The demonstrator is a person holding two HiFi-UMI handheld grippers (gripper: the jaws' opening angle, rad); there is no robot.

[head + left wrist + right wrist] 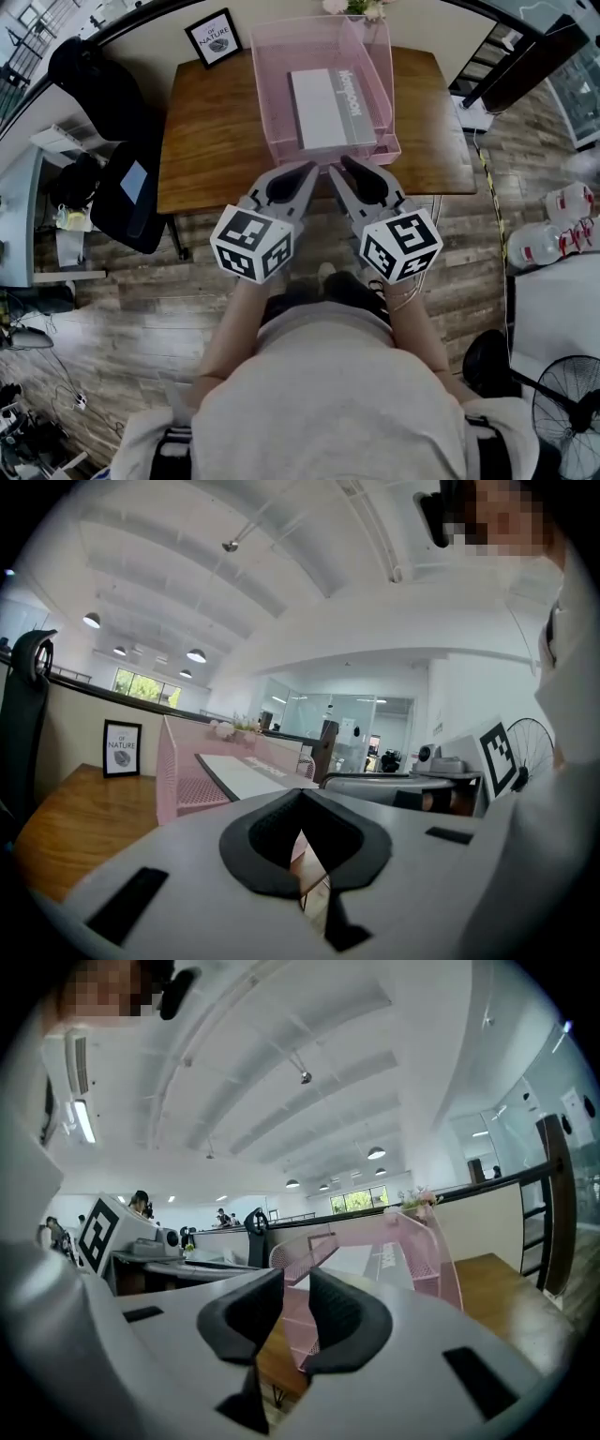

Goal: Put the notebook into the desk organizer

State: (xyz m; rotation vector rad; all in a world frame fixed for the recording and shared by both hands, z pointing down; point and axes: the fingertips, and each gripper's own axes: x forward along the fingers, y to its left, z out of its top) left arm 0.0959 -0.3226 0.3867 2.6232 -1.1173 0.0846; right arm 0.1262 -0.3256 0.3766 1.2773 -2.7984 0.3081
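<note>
A grey notebook (323, 108) lies flat inside the pink mesh desk organizer (267, 94) at the back middle of the wooden desk (211, 141). Both grippers hang side by side over the desk's front edge, just short of the organizer and touching nothing. My left gripper (312, 169) has its jaw tips together and holds nothing. My right gripper (340, 166) shows a narrow gap between its pads, with nothing in it. The left gripper view has the organizer (183, 771) and notebook (239, 772) beyond the left gripper (302, 803). Past the right gripper (295, 1288) stands the organizer (431, 1260).
A framed picture (213, 37) leans at the desk's back left, and flowers (361, 7) stand behind the organizer. A black chair (131, 192) stands left of the desk. Water bottles (562, 225) and a fan (567, 412) sit on the floor at the right.
</note>
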